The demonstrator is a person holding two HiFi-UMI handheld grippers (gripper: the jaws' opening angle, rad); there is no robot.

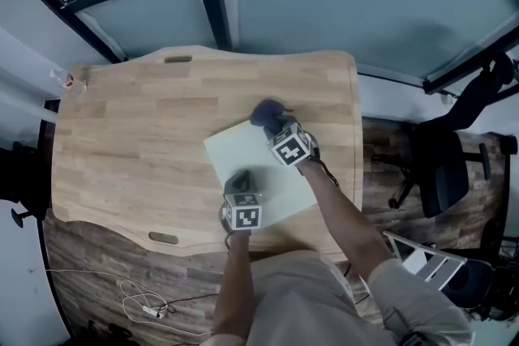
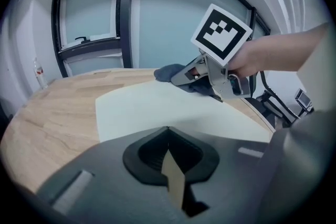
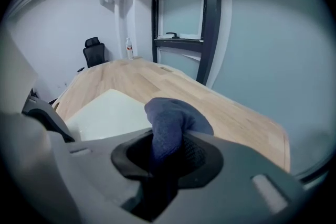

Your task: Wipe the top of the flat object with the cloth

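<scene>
**Cloth at the board's far corner, wiping barely placed**

A pale flat board (image 1: 243,154) lies slightly askew near the middle of a wooden table (image 1: 122,142), closer to the person's side. Seen from the head camera, the person holds a gripper in each hand over it.

The right gripper (image 1: 273,124) reaches to the board's far corner. Its jaws are pressed tight on a dark blue cloth (image 3: 170,123), which bunches up between them and bulges out past the tips. The wad sits at the corner, half over the board's edge and half over bare wood. Whether it presses down on the surface is hard to tell.

The left gripper (image 1: 241,181) sits at the board's near edge. Its jaws are closed on a thin pale strip, most likely that edge, pinched to steady the board.

As for progress, the board looks plain and even, with no streak, stain or damp trail to mark a wiped part. Judging by the cloth's place at one corner, nearly the whole top, from there toward the person, may be left to cover.
</scene>
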